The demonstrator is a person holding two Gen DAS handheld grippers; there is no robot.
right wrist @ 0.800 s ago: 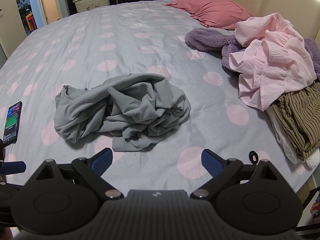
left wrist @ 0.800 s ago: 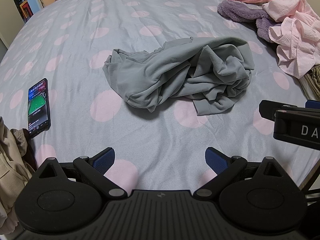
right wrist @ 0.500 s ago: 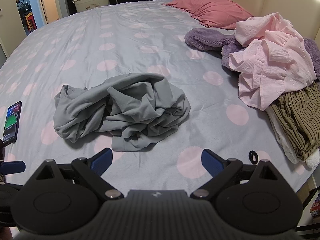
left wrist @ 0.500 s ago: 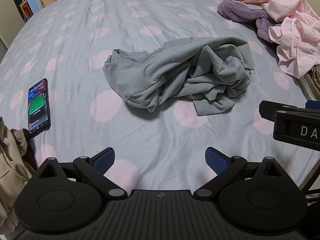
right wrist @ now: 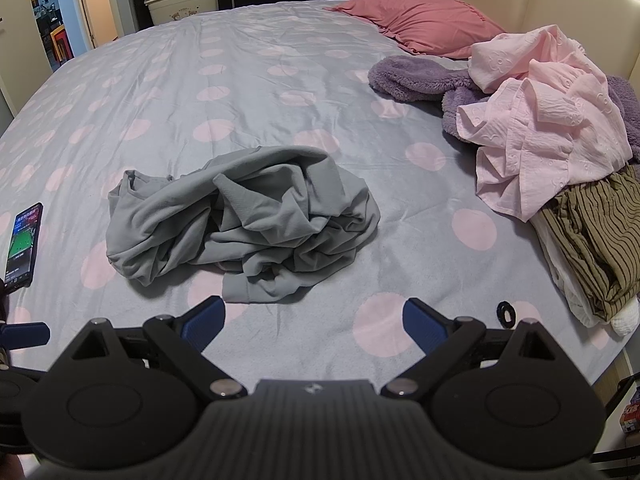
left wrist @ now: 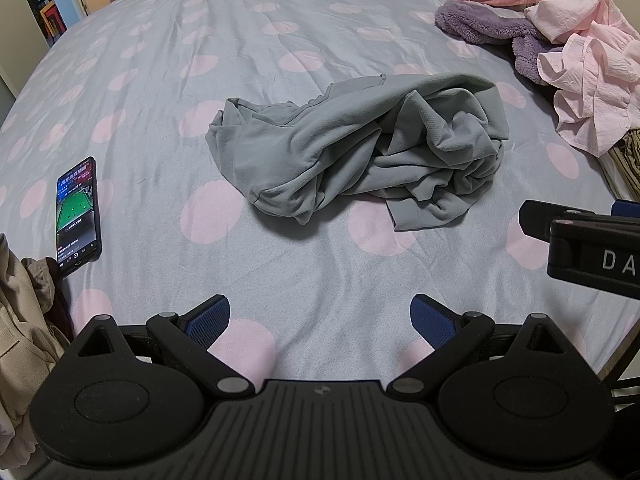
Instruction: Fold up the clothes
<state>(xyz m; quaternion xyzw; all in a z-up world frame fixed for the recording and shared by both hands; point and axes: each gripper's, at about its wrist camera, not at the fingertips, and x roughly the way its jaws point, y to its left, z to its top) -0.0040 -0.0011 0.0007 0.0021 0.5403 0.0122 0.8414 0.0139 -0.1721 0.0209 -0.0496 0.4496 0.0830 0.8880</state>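
Note:
A crumpled grey garment lies bunched in the middle of the bed. My left gripper hovers over the near part of the sheet, short of the garment, open, with nothing between its blue pads. My right gripper is also open and empty, just short of the garment's near hem. Part of the right gripper's body shows at the right edge of the left wrist view.
The bed has a grey sheet with pink dots. A lit phone lies at the left. A pink shirt, purple fleece, striped olive garment and red pillow sit at the right. A small black ring lies near the edge. Beige clothing is at the near left.

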